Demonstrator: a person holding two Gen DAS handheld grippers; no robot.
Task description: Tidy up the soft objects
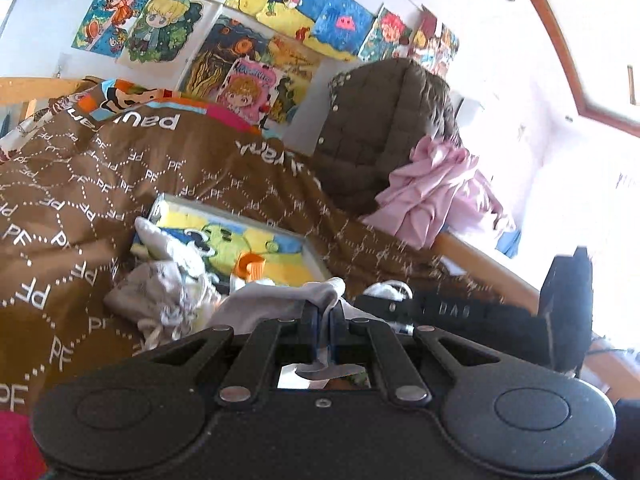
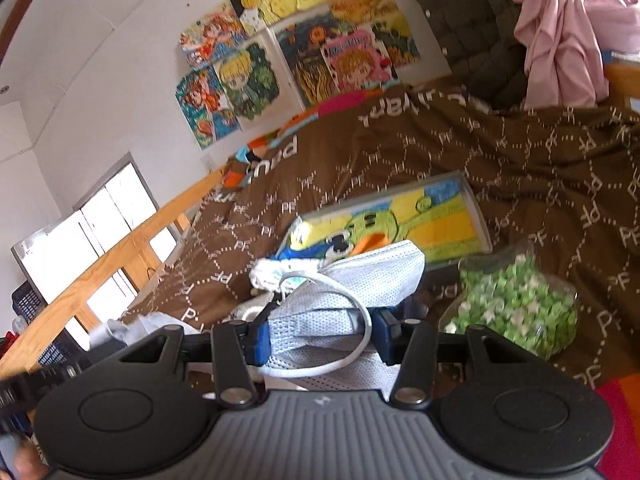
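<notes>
Two grippers: left gripper [image 1: 325, 312] clenched on one white cloth [image 1: 280, 300]; right gripper [image 2: 316, 334] grasping one face mask [image 2: 352, 280]. One drawing [image 2: 400, 220] beyond, bead bag [image 2: 516, 304] right.

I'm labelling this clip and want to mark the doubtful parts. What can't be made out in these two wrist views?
- Left wrist view: the pale grey cloth pinched in the left gripper; its lower part is hidden by the gripper body, so what garment it is stays unclear.
- Left wrist view: the right edge is washed out by glare.
- Right wrist view: the white mesh face masks in the right gripper overlap; their count is unclear.
- Right wrist view: the clear bag of green pieces; its contents are too small to identify.
</notes>
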